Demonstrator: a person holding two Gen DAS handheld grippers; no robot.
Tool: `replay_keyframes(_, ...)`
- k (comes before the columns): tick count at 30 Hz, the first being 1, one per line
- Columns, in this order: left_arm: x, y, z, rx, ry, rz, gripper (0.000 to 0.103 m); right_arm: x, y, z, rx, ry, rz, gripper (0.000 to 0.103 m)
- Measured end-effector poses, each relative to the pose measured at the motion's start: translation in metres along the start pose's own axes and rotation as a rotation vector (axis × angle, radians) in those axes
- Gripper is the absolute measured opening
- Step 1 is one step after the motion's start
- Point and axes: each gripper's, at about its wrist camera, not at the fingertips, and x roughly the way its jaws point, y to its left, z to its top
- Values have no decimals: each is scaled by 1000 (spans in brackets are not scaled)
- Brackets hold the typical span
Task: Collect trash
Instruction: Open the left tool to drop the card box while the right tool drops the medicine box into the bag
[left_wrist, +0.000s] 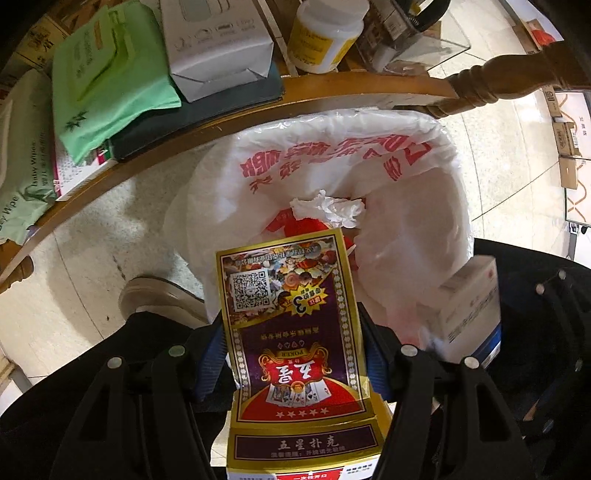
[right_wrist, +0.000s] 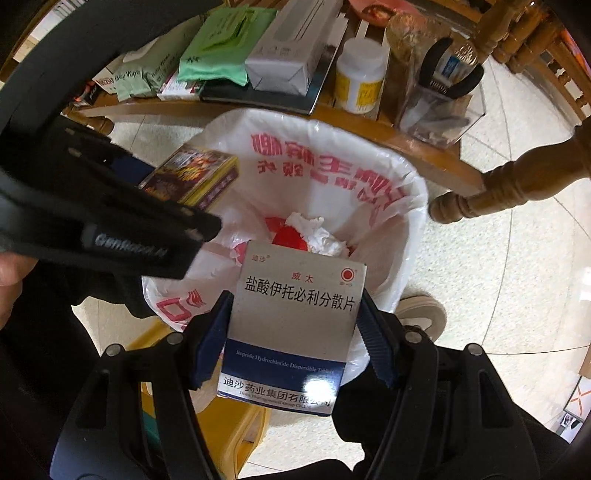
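Note:
My left gripper (left_wrist: 295, 354) is shut on a gold and purple poker card box (left_wrist: 291, 332) and holds it over the near rim of a bin lined with a white bag with red print (left_wrist: 332, 162). My right gripper (right_wrist: 291, 332) is shut on a white and blue medicine box (right_wrist: 295, 317) above the same bin (right_wrist: 388, 177). Crumpled white tissue (left_wrist: 328, 210) lies inside the bag, and shows in the right wrist view (right_wrist: 317, 236) beside something red. The left gripper with the card box (right_wrist: 199, 173) shows at the left of the right wrist view. The medicine box (left_wrist: 469, 310) shows at the right of the left wrist view.
A wooden table edge (left_wrist: 221, 122) runs just behind the bin, carrying green wipe packs (left_wrist: 107, 74), a white box (left_wrist: 218, 48) and a white bottle with yellow label (left_wrist: 325, 37). A carved table leg (right_wrist: 498, 188) stands right of the bin. A shoe (right_wrist: 421, 310) rests on the tiled floor.

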Motion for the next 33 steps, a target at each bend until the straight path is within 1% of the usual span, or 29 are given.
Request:
replay_keyframes(5,13,-1,4,-2,27,19,62,16,1,1,4,24,13,65)
replay_keyframes(13,27,-5,11,-19,59,-6,62,31,-1,2,4,54,21,65)
replay_keyframes(19,31,-8,14,-19,67,4,62,36,-3,2,7,61,17,65)
replay_keyframes(26,30,-6,16,-35,64,9,63,37,-10,4,26,55,41,66)
replay_keyframes(27,30,-6,16,-35,67,11,67,37,-10,4,20,54,42,66)
replay_keyframes(28,30,-7,17,-36,68,15,74,37,-10,4,19,53,41,66)
replay_keyframes(30,28,-6,17,-37,53,38,75,36,-11,4,25,53,47,66)
replay_keyframes(33,26,-5,17,-38,52,34,77,36,-12,4,30,51,46,66)
